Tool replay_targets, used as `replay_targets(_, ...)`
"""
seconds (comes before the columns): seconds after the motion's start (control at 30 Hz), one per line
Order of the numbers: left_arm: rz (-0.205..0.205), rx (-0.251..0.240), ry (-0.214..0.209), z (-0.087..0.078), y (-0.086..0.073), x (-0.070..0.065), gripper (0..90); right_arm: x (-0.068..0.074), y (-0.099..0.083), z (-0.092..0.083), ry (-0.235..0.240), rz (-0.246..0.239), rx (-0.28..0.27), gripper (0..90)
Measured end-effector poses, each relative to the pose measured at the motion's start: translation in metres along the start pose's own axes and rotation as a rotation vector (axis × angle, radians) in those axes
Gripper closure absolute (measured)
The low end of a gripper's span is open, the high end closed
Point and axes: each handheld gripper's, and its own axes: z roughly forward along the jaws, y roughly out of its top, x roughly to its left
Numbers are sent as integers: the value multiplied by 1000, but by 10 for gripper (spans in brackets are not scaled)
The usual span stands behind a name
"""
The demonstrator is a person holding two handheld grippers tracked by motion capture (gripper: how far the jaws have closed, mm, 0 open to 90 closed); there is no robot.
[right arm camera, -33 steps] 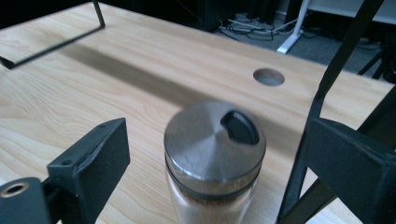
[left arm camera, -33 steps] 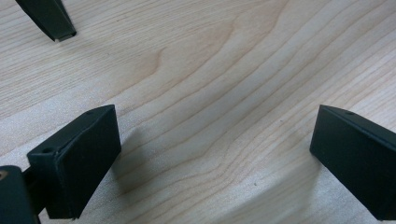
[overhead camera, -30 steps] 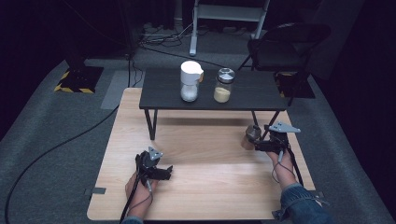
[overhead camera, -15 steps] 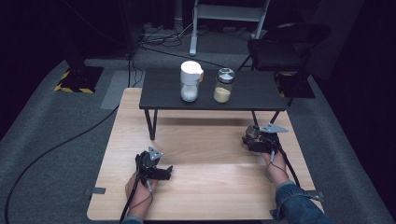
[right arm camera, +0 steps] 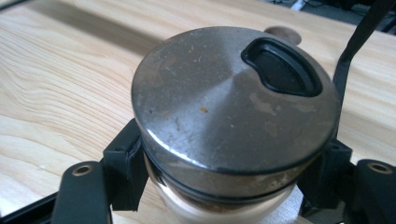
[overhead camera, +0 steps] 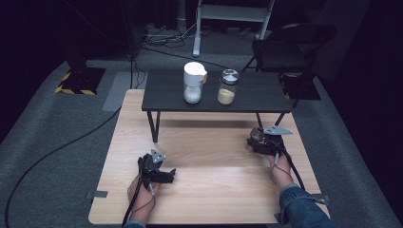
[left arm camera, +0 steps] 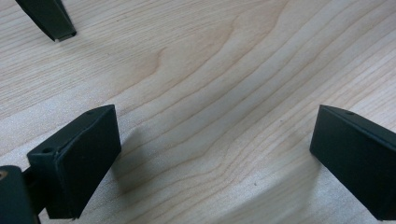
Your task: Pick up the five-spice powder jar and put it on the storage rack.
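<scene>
A small jar with a scuffed metal lid (right arm camera: 233,102) and a black flip tab stands on the wooden board (overhead camera: 214,166) at the right, by the low table's leg. My right gripper (right arm camera: 229,186) has just been closing, and its black pads (right arm camera: 126,168) now press the jar's sides below the lid. From above, the same jar (overhead camera: 257,135) sits at the tip of my right gripper (overhead camera: 255,141). My left gripper (overhead camera: 169,175) rests on the board at the front left, its jaws wide apart over bare wood (left arm camera: 210,140).
A low black table (overhead camera: 166,97) stands across the board's far end, carrying a white-lidded jar (overhead camera: 194,83) and a metal-lidded jar of yellowish grains (overhead camera: 227,88). One of its legs (left arm camera: 49,18) stands ahead of my left gripper. A black chair (overhead camera: 290,45) is behind it, with cables on the grey carpet.
My right gripper slid left onto the small jar and its jaws closed around it. The left gripper stayed where it was.
</scene>
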Motion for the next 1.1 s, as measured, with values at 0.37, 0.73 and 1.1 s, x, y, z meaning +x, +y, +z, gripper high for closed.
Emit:
replay_targets(0.37, 0, 0, 0, 0, 0, 0, 17, -2, 16, -42, 36, 7, -50, 295)
replay_targets(0.73, 0, 1, 0, 0, 0, 0, 17, 1, 48, -79, 65, 4, -88, 295)
replay_targets(1.1, 0, 0, 0, 0, 0, 0, 17, 4, 81, -105, 71, -16, -108, 295)
